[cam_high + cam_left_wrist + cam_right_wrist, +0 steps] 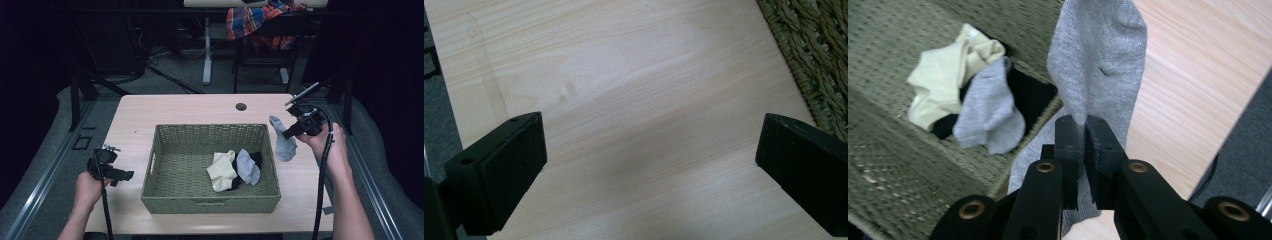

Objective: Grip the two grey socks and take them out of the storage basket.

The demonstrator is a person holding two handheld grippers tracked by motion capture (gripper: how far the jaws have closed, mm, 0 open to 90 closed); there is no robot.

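A grey sock (284,142) hangs beside the right wall of the woven basket (161,194), pinched in my right gripper (287,134). In the right gripper view the black jaws press together on the grey sock (1098,60), and my right gripper (1083,125) is above the basket's edge. Inside the basket (878,180) lie a pale yellow sock (222,170), another grey sock (247,167) and a black one (256,158). My left gripper (125,175) rests low over the table at the basket's left. Its jaws stand wide apart over bare wood in the left gripper view (649,150).
The wooden table (190,107) has a cable hole (241,106) near its far edge. A chair with a plaid cloth (252,22) stands behind the table. The basket's wall (814,55) lies just right of my left gripper.
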